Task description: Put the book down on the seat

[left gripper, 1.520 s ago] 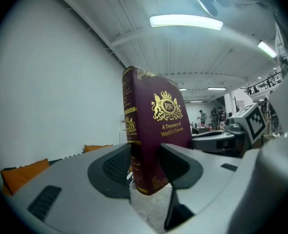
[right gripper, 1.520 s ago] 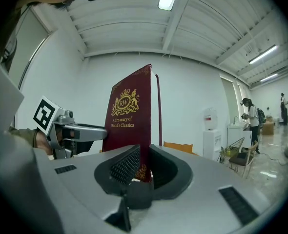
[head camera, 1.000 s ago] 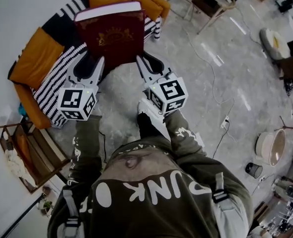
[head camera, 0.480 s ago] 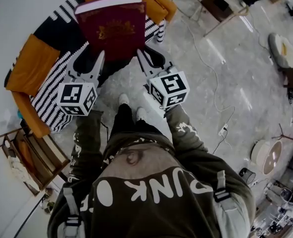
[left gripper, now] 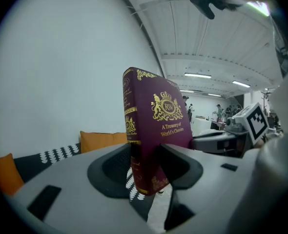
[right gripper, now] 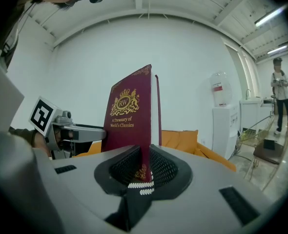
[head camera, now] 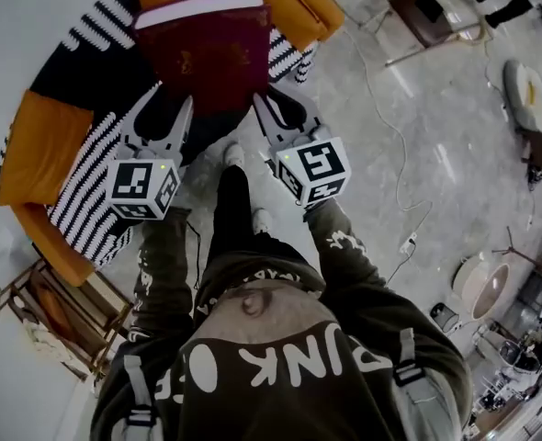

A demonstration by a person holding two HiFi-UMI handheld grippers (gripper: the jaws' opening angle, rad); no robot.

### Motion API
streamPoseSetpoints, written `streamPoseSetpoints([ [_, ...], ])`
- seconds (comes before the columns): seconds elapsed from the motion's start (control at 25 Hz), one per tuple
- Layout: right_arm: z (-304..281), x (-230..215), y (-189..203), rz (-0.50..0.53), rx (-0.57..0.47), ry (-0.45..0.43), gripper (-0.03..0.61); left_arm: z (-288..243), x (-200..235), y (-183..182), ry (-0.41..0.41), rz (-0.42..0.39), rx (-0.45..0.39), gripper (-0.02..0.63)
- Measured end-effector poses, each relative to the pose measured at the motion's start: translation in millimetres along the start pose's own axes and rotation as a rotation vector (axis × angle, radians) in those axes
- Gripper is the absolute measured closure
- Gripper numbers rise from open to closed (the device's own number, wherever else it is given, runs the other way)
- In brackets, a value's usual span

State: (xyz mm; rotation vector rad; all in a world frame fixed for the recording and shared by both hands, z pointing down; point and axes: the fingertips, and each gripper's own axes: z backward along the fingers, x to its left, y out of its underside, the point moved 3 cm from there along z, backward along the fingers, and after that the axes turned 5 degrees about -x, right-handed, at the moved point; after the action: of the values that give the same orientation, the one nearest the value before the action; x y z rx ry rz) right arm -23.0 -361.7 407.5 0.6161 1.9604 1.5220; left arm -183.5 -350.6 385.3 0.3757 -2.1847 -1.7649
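Note:
A thick maroon book [head camera: 207, 53] with gold print and white page edges is held upright between both grippers, over the sofa seat [head camera: 83, 81] with its black-and-white striped cover. My left gripper [head camera: 165, 108] is shut on the book's lower left corner near the spine [left gripper: 134, 130]. My right gripper [head camera: 271, 108] is shut on its lower right edge, clamping the front cover [right gripper: 129, 116]. In the left gripper view the jaws of the left gripper [left gripper: 144, 174] press on the book from both sides. The right gripper [right gripper: 145, 172] pinches only the thin cover.
Orange cushions [head camera: 41, 145] [head camera: 289, 3] lie on the sofa. A wooden rack [head camera: 60, 315] stands at lower left. A cable [head camera: 390, 127] and power strip [head camera: 406, 243] cross the grey floor. A wooden chair [head camera: 427, 16] is at top right. A person [right gripper: 280, 96] stands by a water dispenser [right gripper: 222, 126].
The person has stepped toward the sofa, one leg forward. Book and both grippers have moved further over the striped seat, still clamped the same way.

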Motion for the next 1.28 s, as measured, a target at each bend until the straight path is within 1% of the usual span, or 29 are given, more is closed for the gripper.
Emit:
streamPoseSetpoints([
  [0.12,-60.5,-24.9,23.7,-0.024,0.044,0.009,0.509,-47.5,45.3,28.9,0.002,0.034,0.033,0.44],
  [0.32,-138.2,-64.4,83.9,-0.083,0.146,0.017,0.51,-116.9,101.0,96.0,0.01,0.097,0.115,0.44],
  [0.56,-210.3,-98.1,193.5,-0.155,0.268,0.041,0.508,-173.2,149.1,210.6,0.004,0.152,0.214,0.44],
  [0.76,-244.4,-118.2,290.4,-0.205,0.368,0.055,0.506,-202.3,168.0,310.5,-0.013,0.207,0.295,0.44],
  [0.84,-253.1,-126.6,320.2,-0.222,0.401,0.058,0.506,-211.6,170.8,342.1,-0.029,0.241,0.319,0.44],
  [0.92,-257.3,-139.5,342.1,-0.241,0.432,0.065,0.505,-223.2,167.7,364.5,-0.042,0.264,0.348,0.44],
  [1.04,-262.9,-152.2,366.5,-0.26,0.465,0.075,0.505,-235.2,165.5,387.5,-0.053,0.271,0.382,0.44],
  [1.16,-273.3,-151.3,383.8,-0.266,0.487,0.082,0.503,-238.1,174.5,404.2,-0.05,0.265,0.403,0.44],
  [1.28,-284.8,-144.8,396.4,-0.271,0.499,0.097,0.5,-236.9,187.3,416.1,-0.041,0.266,0.398,0.44],
])
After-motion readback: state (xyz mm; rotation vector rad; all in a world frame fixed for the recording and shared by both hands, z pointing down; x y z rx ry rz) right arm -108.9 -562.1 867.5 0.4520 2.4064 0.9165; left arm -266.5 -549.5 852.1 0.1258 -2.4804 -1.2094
